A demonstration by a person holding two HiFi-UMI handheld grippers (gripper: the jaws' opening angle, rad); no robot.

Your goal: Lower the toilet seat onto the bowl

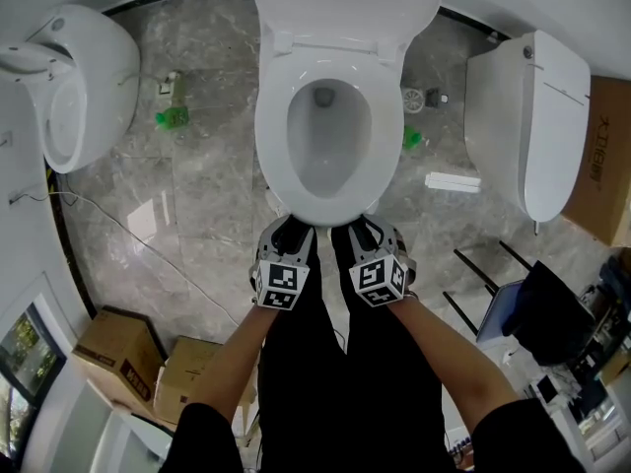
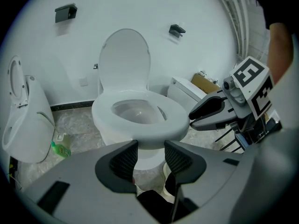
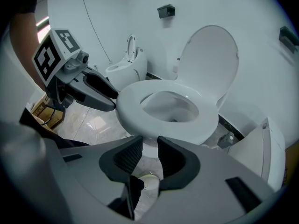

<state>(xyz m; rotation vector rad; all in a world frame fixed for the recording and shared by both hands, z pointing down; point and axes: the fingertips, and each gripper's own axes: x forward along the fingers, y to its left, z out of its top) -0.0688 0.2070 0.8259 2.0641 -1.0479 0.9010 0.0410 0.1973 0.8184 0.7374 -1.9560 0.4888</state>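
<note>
Head view: toilet seat [image 1: 273, 131] lies flat on the bowl [image 1: 327, 151], with the lid [image 1: 345, 3] standing up behind it at 12 o'clock. Both grippers sit side by side at the seat's front edge. The left gripper [image 1: 289, 231] is at about 7 o'clock of the seat and the right gripper [image 1: 363, 231] at about 5 o'clock. Their tips reach the rim, but I can't tell contact from here.

Left gripper view: I read the jaws as apart with a moderate gap and nothing between them. The seat's front edge is just past the tips.

Right gripper view: jaws apart but narrower, also empty, with the seat rim just beyond them. Neither gripper is clamped on the seat.

Around the toilet on the floor [image 1: 217, 215]:
- green bottle [image 1: 173, 116] at 10 o'clock
- second toilet [image 1: 84, 77] at 9 o'clock
- third toilet [image 1: 532, 116] at 3 o'clock
- cardboard boxes [image 1: 118, 358] at 7 o'clock
</note>
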